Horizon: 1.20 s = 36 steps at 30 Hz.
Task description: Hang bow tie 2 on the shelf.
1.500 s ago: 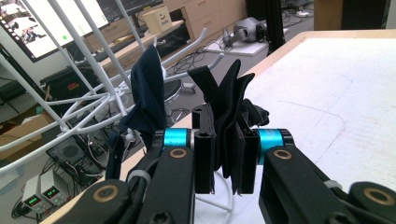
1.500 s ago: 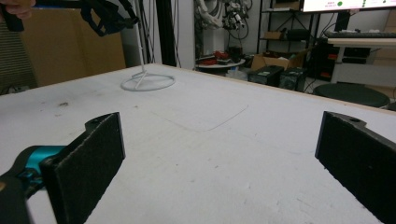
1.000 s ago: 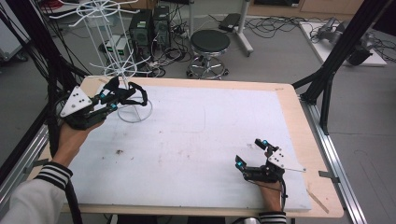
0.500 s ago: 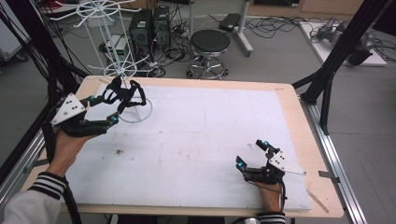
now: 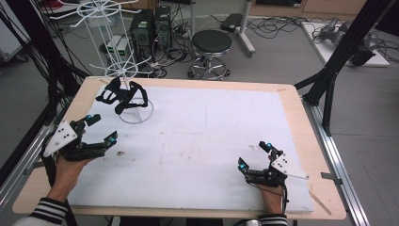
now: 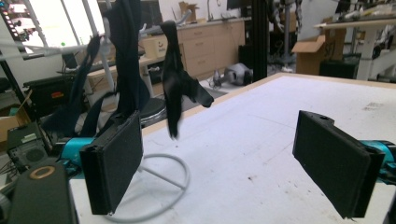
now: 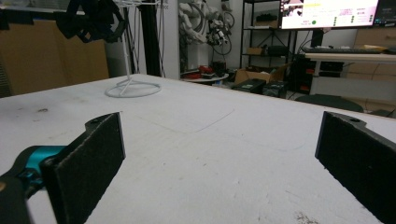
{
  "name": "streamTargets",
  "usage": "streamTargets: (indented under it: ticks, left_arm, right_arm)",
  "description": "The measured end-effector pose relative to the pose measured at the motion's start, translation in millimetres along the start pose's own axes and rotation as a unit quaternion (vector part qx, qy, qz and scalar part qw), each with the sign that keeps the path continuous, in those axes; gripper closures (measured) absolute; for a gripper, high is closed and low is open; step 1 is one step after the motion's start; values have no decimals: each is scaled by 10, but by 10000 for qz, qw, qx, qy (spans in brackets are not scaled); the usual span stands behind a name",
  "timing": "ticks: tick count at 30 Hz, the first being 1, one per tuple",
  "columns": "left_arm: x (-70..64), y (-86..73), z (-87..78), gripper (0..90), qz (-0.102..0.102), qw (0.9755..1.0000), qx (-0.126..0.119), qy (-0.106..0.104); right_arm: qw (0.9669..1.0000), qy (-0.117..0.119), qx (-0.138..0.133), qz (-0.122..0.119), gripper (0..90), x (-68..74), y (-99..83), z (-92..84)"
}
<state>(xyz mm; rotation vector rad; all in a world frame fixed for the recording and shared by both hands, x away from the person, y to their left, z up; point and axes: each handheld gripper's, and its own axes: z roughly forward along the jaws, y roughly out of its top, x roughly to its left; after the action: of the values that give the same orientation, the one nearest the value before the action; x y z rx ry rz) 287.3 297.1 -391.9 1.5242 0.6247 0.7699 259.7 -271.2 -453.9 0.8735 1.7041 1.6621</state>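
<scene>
Left gripper [image 5: 96, 143] is sitting low over the near-left part of the white table cover [image 5: 202, 141] in the high view, jaws spread wide and nothing between them; a second ago it was up at the white wire rack [image 5: 123, 70] with the black garment [image 5: 121, 94] in its grip, and half a second ago it was beginning to pull away. Its jaws have just been opening, and the garment is now draping on the rack, well apart from the gripper, so the hanging step is looking done. Right gripper [image 5: 254, 157] is resting at the near-right of the cover, jaws also released and empty, in the same spot as in both earlier pictures

Moving to the left gripper view, the two black pads [image 6: 116, 165] are standing far apart over bare cover, and beyond them the garment [image 6: 177, 88] is dangling from the rack's arms above the rack's ring base [image 6: 180, 170], one end hanging free just over the table edge. Nothing is touching it, so it is holding on the rack by itself

Moving to the right gripper view, the pads [image 7: 95, 158] are framing empty cover, with the rack [image 7: 133, 86] far off and the garment [image 7: 93, 18] bunching at its top
</scene>
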Motion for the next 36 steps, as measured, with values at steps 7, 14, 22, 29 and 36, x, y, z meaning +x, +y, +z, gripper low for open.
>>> streamTargets:
  ticks: [7, 14, 22, 29, 36]
  left_arm:
    - [-73, -328, -88, 166, -254, 9993, -232, 113]
    - [-114, -537, -88, 166, -346, 9991, -123, 200]
    - [-141, -617, -115, 166, -411, 9985, -191, 294]
    - [-134, -621, -113, 167, -466, 9983, -167, 307]
    - [-133, -623, -115, 167, -472, 9982, -167, 317]
  right_arm:
    - [10000, -44, -67, -48, 7, -2, -3, -9]
    - [9999, -92, -74, -52, 7, 12, -4, -10]
    - [9999, -122, -73, -49, 7, 24, -7, -14]
    - [9998, -147, -57, -84, 7, 26, -5, -15]
    - [9998, -146, -70, -146, 7, 31, -5, -8]
